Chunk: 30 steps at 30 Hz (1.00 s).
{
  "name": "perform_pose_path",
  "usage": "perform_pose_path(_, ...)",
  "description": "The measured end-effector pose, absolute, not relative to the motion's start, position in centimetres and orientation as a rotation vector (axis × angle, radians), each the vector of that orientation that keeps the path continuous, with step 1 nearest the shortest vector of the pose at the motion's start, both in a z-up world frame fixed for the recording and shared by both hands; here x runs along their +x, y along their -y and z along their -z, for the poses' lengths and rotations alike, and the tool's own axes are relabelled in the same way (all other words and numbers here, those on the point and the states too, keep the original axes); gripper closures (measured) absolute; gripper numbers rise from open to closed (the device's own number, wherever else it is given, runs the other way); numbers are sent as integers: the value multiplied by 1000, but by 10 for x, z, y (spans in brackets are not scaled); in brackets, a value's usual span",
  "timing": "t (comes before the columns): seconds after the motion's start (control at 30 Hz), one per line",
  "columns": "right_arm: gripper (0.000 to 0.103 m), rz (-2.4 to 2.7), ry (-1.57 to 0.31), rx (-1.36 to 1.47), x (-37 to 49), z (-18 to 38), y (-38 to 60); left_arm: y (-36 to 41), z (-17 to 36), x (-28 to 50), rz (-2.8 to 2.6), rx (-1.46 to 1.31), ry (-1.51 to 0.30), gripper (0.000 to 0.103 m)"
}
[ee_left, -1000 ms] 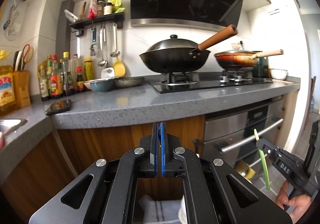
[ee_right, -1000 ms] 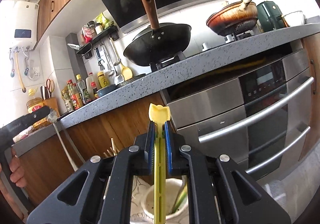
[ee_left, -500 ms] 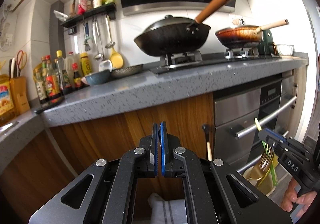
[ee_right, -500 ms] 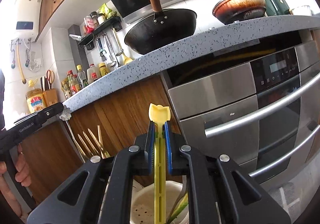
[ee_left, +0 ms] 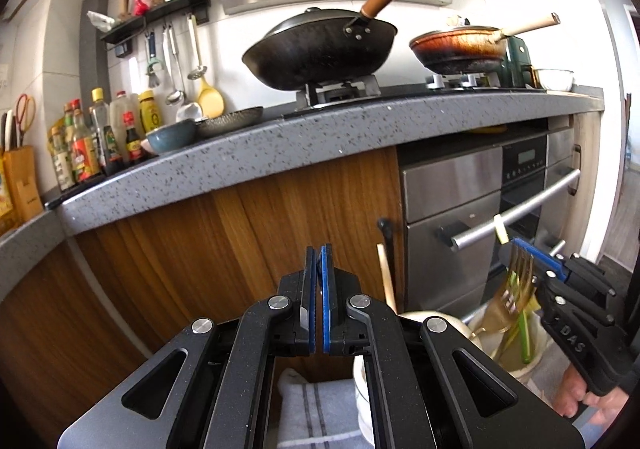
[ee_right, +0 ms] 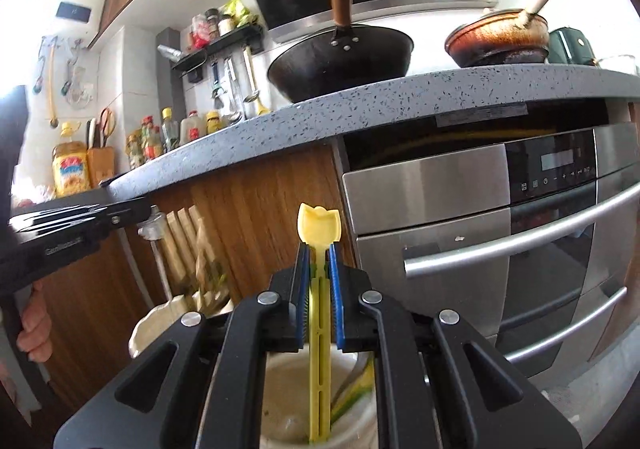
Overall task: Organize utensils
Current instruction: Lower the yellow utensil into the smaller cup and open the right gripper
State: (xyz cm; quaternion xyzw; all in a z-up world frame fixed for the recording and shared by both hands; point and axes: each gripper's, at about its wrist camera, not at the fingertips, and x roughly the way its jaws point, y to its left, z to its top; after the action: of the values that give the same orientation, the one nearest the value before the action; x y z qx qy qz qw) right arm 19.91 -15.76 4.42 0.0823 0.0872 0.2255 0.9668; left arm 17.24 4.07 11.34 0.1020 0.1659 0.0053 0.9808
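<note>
My right gripper (ee_right: 319, 249) is shut on a yellow plastic utensil (ee_right: 319, 333) with a tulip-shaped end; its shaft hangs down into a cream holder cup (ee_right: 362, 401) below. That cup also holds green-handled utensils (ee_right: 352, 389). In the left wrist view the right gripper (ee_left: 520, 249) hovers over the cup (ee_left: 528, 365), beside a gold fork (ee_left: 516, 281). My left gripper (ee_left: 316, 249) is shut and empty, above a second cream cup (ee_left: 362, 389) with a wooden stick (ee_left: 386, 277) in it.
A grey stone counter (ee_left: 360, 137) overhangs wooden cabinets (ee_left: 240, 241) and a steel oven (ee_right: 520, 229). Two woks (ee_left: 320, 49) sit on the hob. Bottles (ee_left: 100, 137) and bowls stand at the left. A striped cloth (ee_left: 316, 409) lies under the cups.
Both grippers have moved lower, below the counter edge. The right gripper has carried the yellow utensil down so its shaft reaches into the cup.
</note>
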Motion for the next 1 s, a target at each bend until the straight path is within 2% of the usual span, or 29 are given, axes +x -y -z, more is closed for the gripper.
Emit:
perform_pose_path(0.7,95,-481,-421,104,184,-29,170,-32,-90,166,44,139,-403,99)
perform_pose_path(0.8,95,-483,-417,114,182,-32,172,-36,-90,167,54,115,-418,85)
perform_pose_path(0.83,95,-482,-414,113,181,-34,172,-36,-90,167,54,112,-418,85)
perform_pose_path(0.93,89,-476,-405,119,176,-39,174,-38,-90,164,56,101,-426,81)
perform_pose_path(1.0,74,-465,-408,123,170,-43,177,-41,-92,161,62,87,-430,77)
